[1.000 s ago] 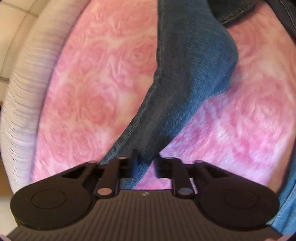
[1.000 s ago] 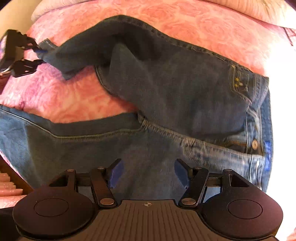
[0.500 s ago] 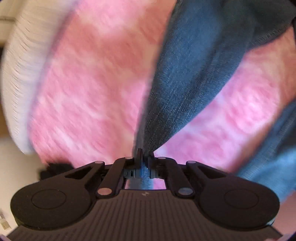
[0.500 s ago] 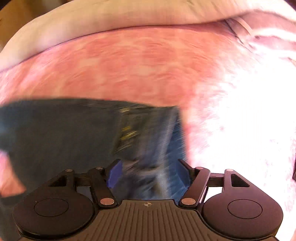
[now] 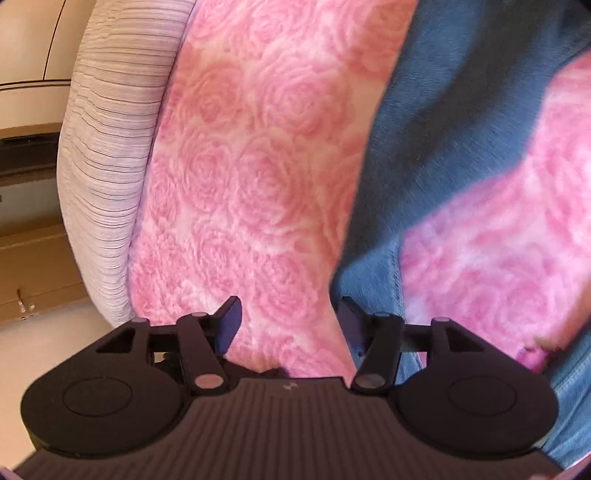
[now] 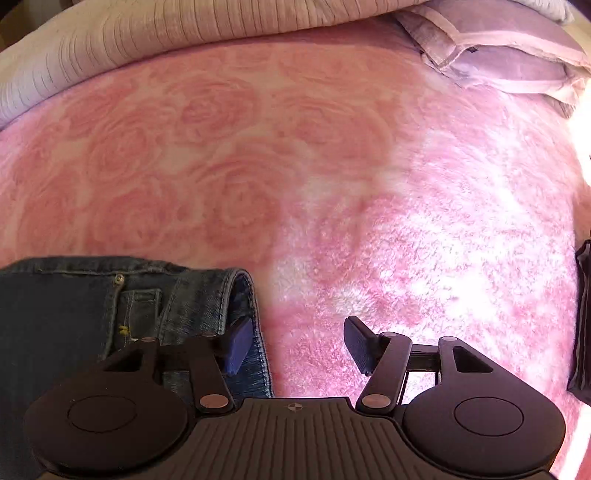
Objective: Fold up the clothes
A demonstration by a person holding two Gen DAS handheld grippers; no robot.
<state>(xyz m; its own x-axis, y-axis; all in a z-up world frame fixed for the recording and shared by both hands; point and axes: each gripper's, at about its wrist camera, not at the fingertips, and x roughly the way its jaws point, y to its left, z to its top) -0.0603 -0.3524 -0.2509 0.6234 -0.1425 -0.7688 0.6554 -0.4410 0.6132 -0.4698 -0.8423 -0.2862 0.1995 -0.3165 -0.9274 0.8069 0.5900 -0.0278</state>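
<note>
Blue jeans lie on a pink rose-patterned blanket [image 5: 251, 177]. In the left wrist view one jeans leg [image 5: 443, 129] runs down from the upper right, and its end lies beside the right fingertip [image 5: 347, 321]. My left gripper [image 5: 288, 325] is opening, with only blanket between its jaws. In the right wrist view the jeans waistband [image 6: 207, 295] lies at the lower left. My right gripper [image 6: 299, 343] hangs over the waistband's edge. Its jaws are closing, and the denim edge sits just inside the left pad [image 6: 240, 343] without being pinched.
A striped pale quilt [image 5: 103, 166] is bunched along the blanket's edge, also seen as the quilt [image 6: 184, 33] at the top. A mauve pillow [image 6: 498, 62] lies at the top right. Wooden furniture [image 5: 33, 266] stands beyond the bed. A dark object [image 6: 583, 314] shows at the right edge.
My left gripper let go of the jeans leg end and opened. My right gripper swept right across the jeans to the waistband edge, and its jaws narrowed slightly.
</note>
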